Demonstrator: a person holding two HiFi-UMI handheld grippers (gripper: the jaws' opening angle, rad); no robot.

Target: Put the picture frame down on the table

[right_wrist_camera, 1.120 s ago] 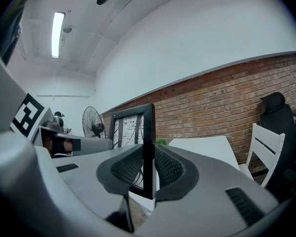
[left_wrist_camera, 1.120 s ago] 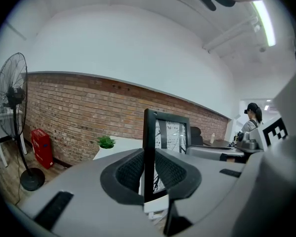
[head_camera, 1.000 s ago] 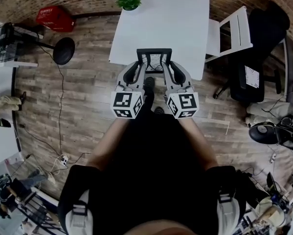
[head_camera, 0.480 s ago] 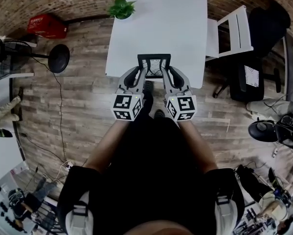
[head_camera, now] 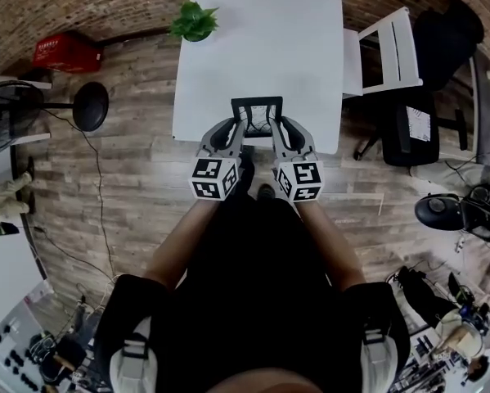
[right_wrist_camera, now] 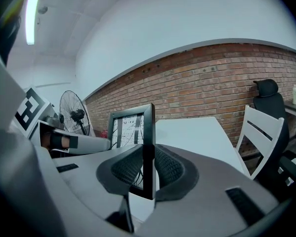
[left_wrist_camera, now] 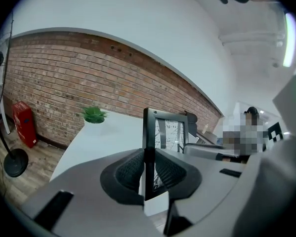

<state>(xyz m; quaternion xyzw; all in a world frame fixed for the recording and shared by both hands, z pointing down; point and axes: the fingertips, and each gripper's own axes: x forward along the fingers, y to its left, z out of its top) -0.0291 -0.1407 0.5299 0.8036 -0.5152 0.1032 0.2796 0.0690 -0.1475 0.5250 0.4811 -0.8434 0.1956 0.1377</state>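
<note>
Underside of the picture frame (head_camera: pixel 257 115) is lying hidden behind both grippers in the head view, so contact with the white table (head_camera: pixel 261 31) cannot be told. Print under the glass is showing only as a pale ground with dark streaks. Frame is standing upright over the table's near edge, held between the two grippers. Left gripper (left_wrist_camera: pixel 148 168) is clamping the frame's left side rail between its ribbed pads. Right gripper (right_wrist_camera: pixel 148 168) is clamping the right rail likewise. Potted plant (head_camera: pixel 192 20) is sitting at the table's far left.

The picture frame (head_camera: pixel 257 113) above the table (head_camera: pixel 261 47) at its near edge; plant (head_camera: pixel 192 20) on far-left corner, chair (head_camera: pixel 382 49) right.
</note>
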